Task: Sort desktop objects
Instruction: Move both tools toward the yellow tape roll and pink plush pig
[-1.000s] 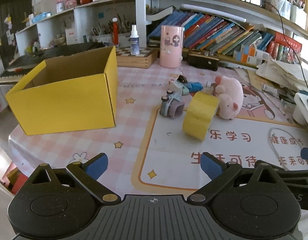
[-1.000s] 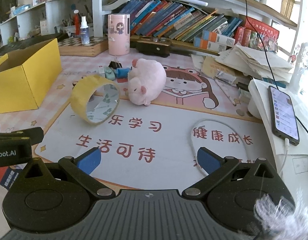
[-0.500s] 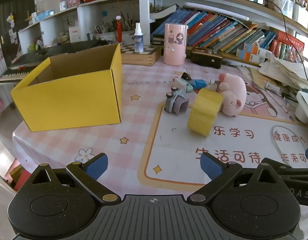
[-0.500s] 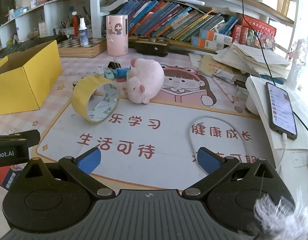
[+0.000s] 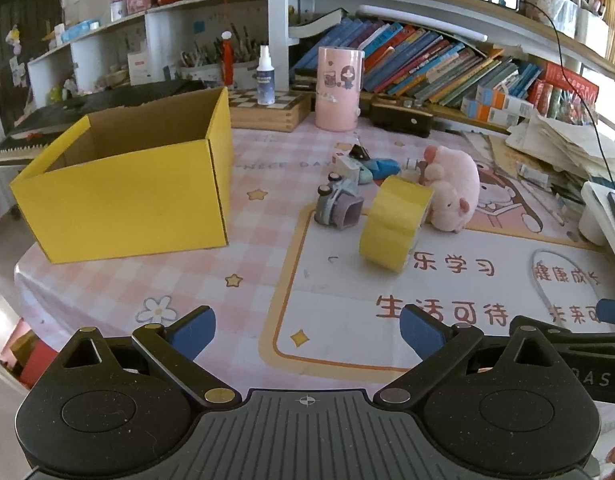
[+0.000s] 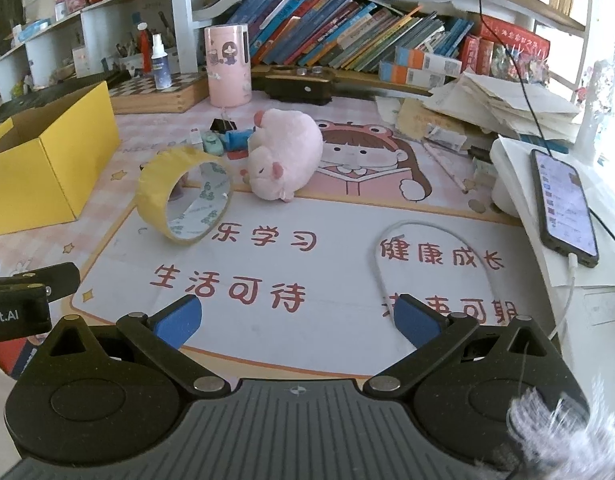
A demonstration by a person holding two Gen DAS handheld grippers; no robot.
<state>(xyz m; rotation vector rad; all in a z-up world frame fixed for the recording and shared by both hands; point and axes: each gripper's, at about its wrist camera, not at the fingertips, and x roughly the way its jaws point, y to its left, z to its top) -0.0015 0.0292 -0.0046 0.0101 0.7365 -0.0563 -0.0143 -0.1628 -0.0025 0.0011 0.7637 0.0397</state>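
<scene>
An open yellow cardboard box [image 5: 123, 204] [image 6: 39, 160] stands on the left of the desk. A roll of yellow tape [image 5: 393, 222] [image 6: 183, 196] stands on edge mid-desk, touching a pink plush pig [image 5: 453, 188] [image 6: 285, 152]. A small grey toy car [image 5: 339, 206] lies left of the tape, with a black binder clip [image 6: 223, 125] and small blue-green items [image 6: 227, 142] behind. My left gripper [image 5: 307, 328] and right gripper [image 6: 295, 318] both hover open and empty over the near edge, well short of these objects.
A pink canister [image 5: 339, 88], a spray bottle [image 5: 265, 76] on a chessboard box, and a black case [image 5: 401, 116] line the back under shelves of books. Papers [image 6: 499, 108], a phone [image 6: 563, 204] on charge and a white cable [image 6: 391, 240] occupy the right side.
Both grippers have drawn back slightly from the desk, so the objects look a little farther away. Nothing on the desk has moved and both grippers stay open.
</scene>
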